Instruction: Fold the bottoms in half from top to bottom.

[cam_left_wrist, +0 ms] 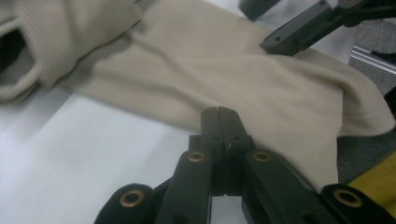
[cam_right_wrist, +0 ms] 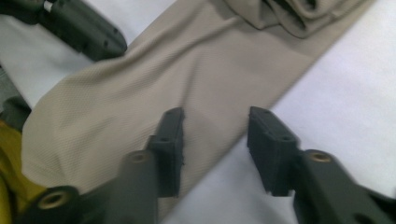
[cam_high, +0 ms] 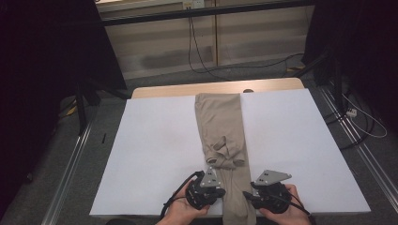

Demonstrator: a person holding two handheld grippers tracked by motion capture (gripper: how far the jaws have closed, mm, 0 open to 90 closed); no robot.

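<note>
A beige garment (cam_high: 220, 122), folded into a long narrow strip, lies down the middle of the white table top (cam_high: 155, 154). Its near end hangs over the front edge, and a bunched cuff (cam_high: 224, 154) sits on top partway down. My left gripper (cam_high: 217, 190) is at the strip's left edge. Its jaws (cam_left_wrist: 218, 114) are shut with the tips over the cloth's edge (cam_left_wrist: 210, 65), and I see no fabric between them. My right gripper (cam_high: 251, 194) is open at the right edge (cam_right_wrist: 217, 123), one jaw over the cloth (cam_right_wrist: 154, 79), the other over bare table.
White table surface lies to both sides of the strip. A wooden table edge (cam_high: 216, 88) shows at the far side. Metal rails (cam_high: 70, 159) run along the floor on both sides, and cables (cam_high: 361, 117) trail at the right. Yellow fabric (cam_left_wrist: 378, 182) hangs below the front edge.
</note>
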